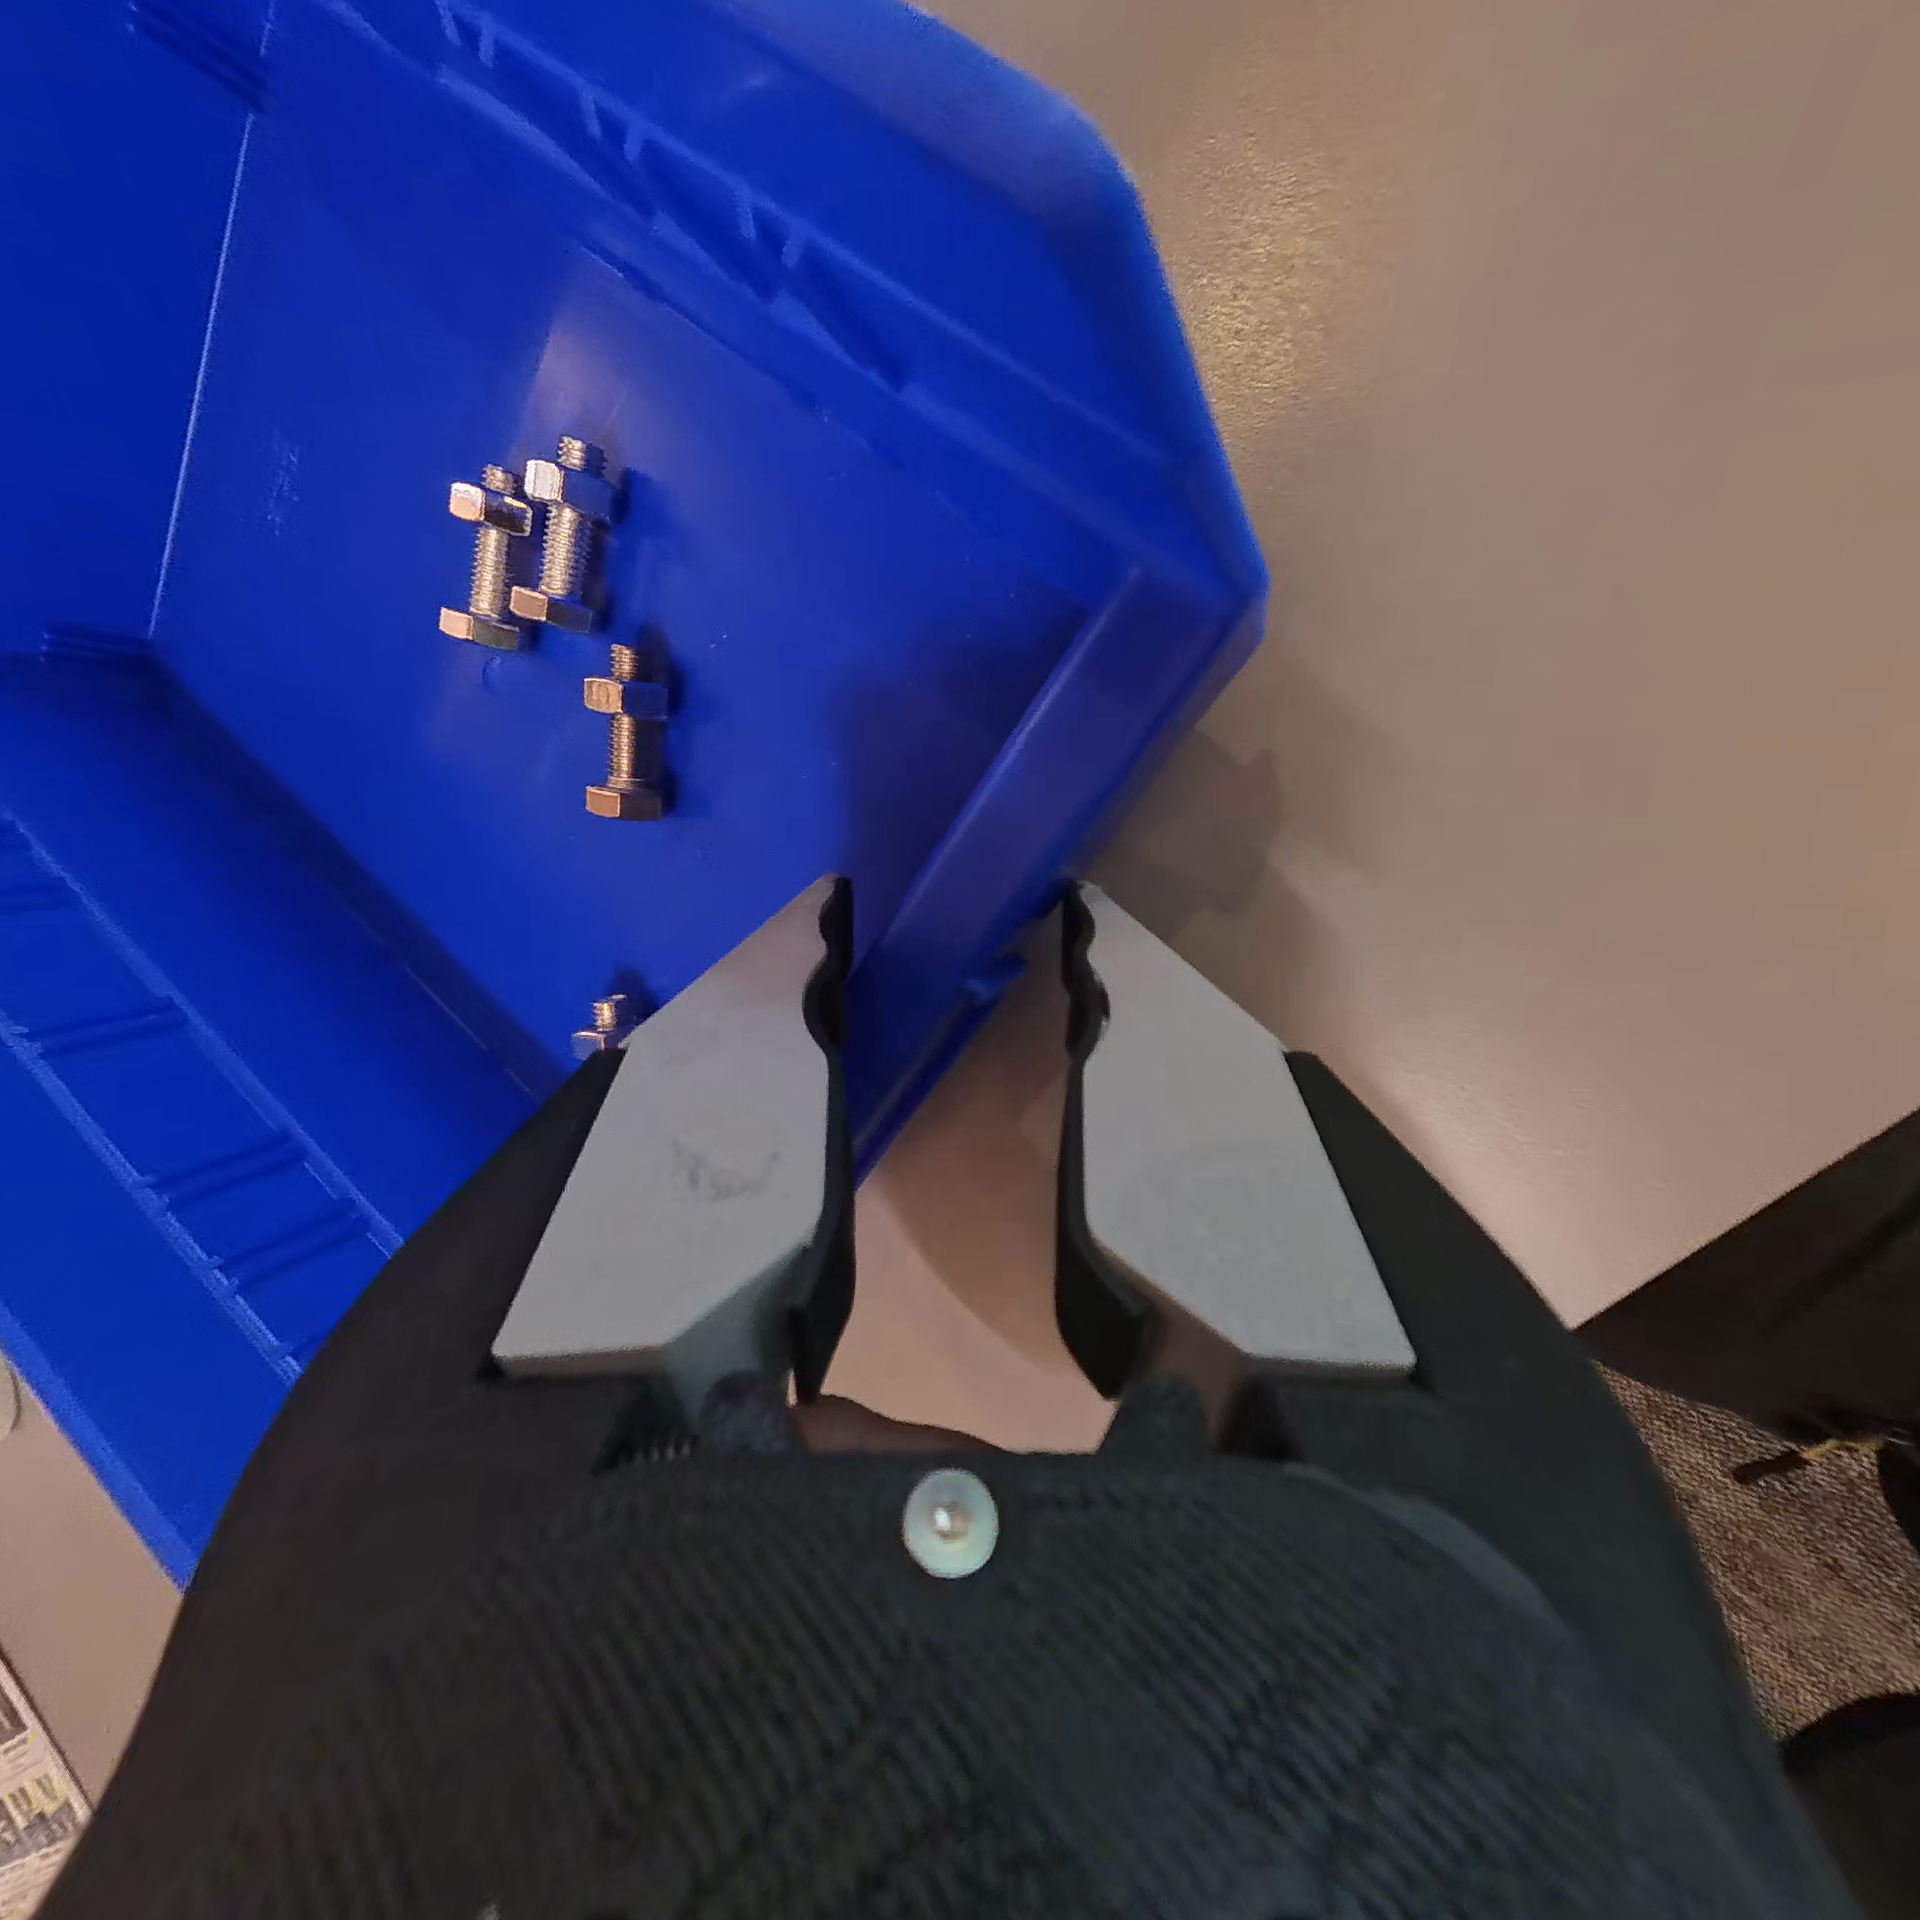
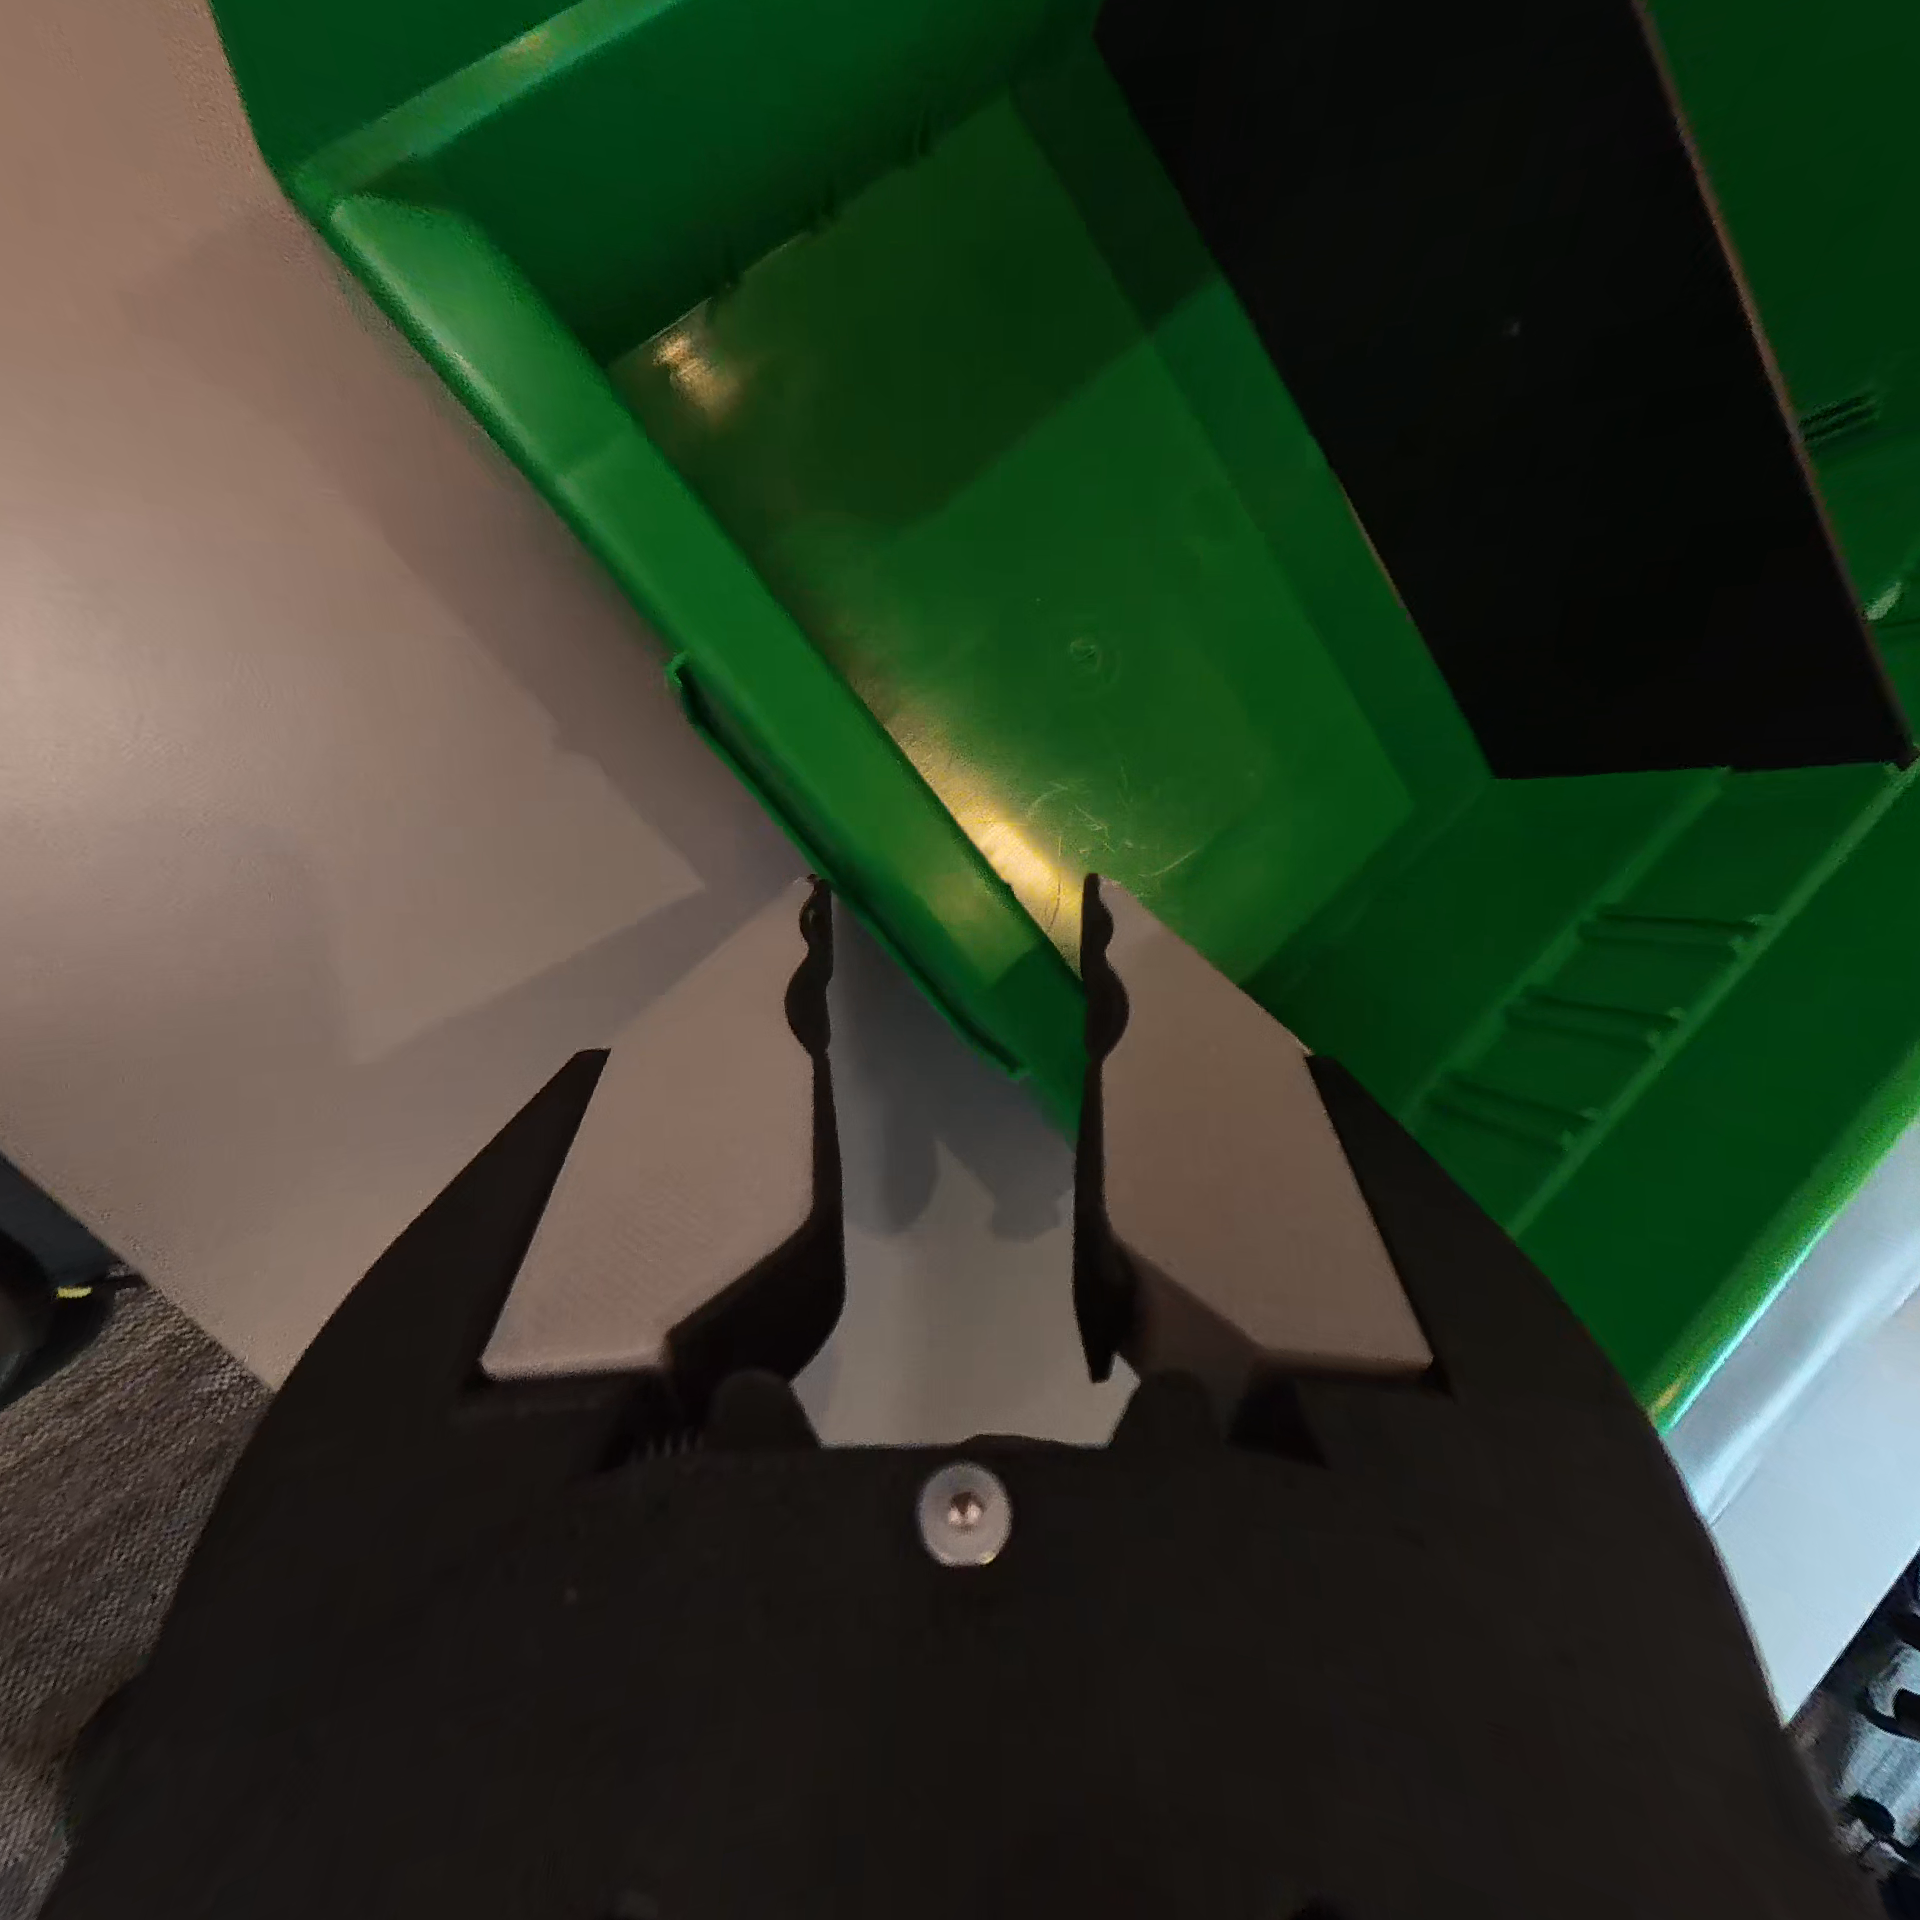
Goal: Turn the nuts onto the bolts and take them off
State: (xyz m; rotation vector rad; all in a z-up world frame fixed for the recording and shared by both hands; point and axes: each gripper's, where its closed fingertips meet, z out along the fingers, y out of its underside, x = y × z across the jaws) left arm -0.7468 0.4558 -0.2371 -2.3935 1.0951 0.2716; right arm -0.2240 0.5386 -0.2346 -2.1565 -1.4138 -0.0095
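Note:
A blue bin (image 1: 1049, 447) lies on the table in the left wrist view. On its floor lie several steel bolts, each with a nut threaded on: two side by side (image 1: 525, 545), one below them (image 1: 623, 732), and one half hidden behind my left finger (image 1: 605, 1023). My left gripper (image 1: 956, 894) is open and empty, its tips over the bin's near wall. In the right wrist view my right gripper (image 2: 951, 894) is open and empty over the near corner of a green bin (image 2: 665, 540). I see no bolts or nuts in that compartment.
A black divider (image 2: 1507, 395) splits the green bin. A second green wall (image 2: 1829, 156) shows at the far right. The beige tabletop (image 1: 1507, 416) lies right of the blue bin. Its edge and grey carpet (image 1: 1766, 1558) are at the lower right. Printed paper (image 1: 31, 1787) lies at the lower left. There is about 55 cm between the tips of the two grippers.

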